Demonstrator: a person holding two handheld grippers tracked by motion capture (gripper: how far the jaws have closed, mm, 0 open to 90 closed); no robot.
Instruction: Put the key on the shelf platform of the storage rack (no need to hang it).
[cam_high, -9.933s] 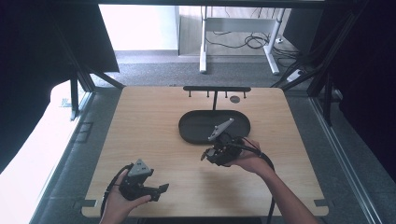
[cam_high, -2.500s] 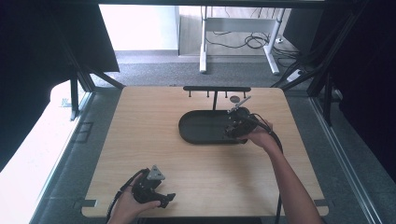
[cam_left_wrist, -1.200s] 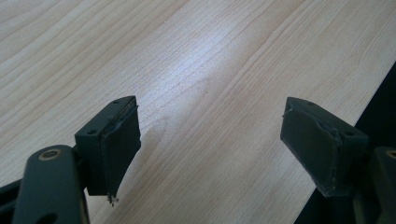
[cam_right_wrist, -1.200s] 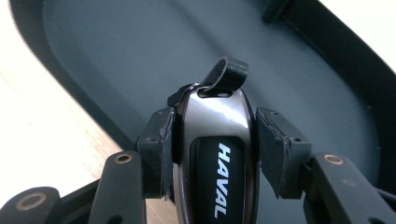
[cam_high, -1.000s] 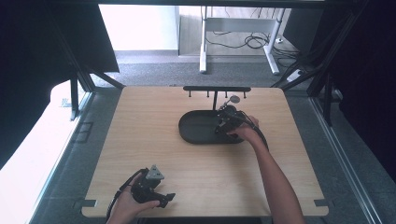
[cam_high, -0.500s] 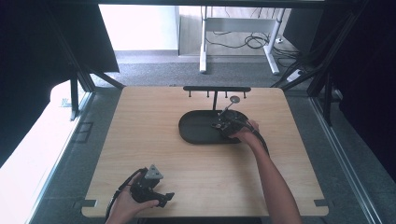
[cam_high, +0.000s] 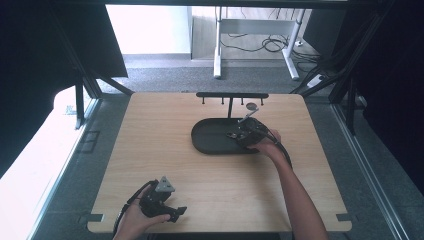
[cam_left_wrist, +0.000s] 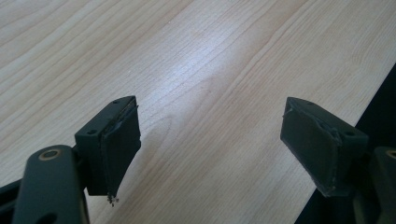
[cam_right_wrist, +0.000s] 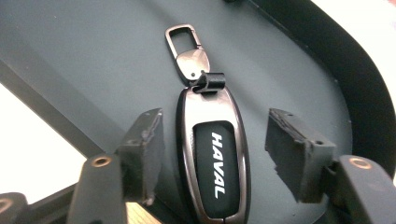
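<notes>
Right hand-held gripper (cam_right_wrist: 212, 158): jaws spread, holding nothing, poised over the tray.
Key fob: dark metal-framed oblong car key fob (cam_right_wrist: 212, 163) marked HAVAL lies between the jaws, touching neither.
Long axis: runs along the jaws; silver clip ring (cam_right_wrist: 184, 44) points away from the gripper.
Seat: flat in black oval tray (cam_high: 212, 142) on pale wooden counter (cam_high: 150, 130).
Left hand-held gripper (cam_high: 167, 210): jaws apart, empty, well apart from the tray at the near edge.
Judgement: the right is nearer; closing across the fob's width should suit.

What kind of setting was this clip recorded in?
Probably a lab or office data-collection station, not a home: a bare wooden table inside a dark metal frame, grey carpet beyond, and a desk's legs with loose cables behind. A key fob lies in a dark tray.
</notes>
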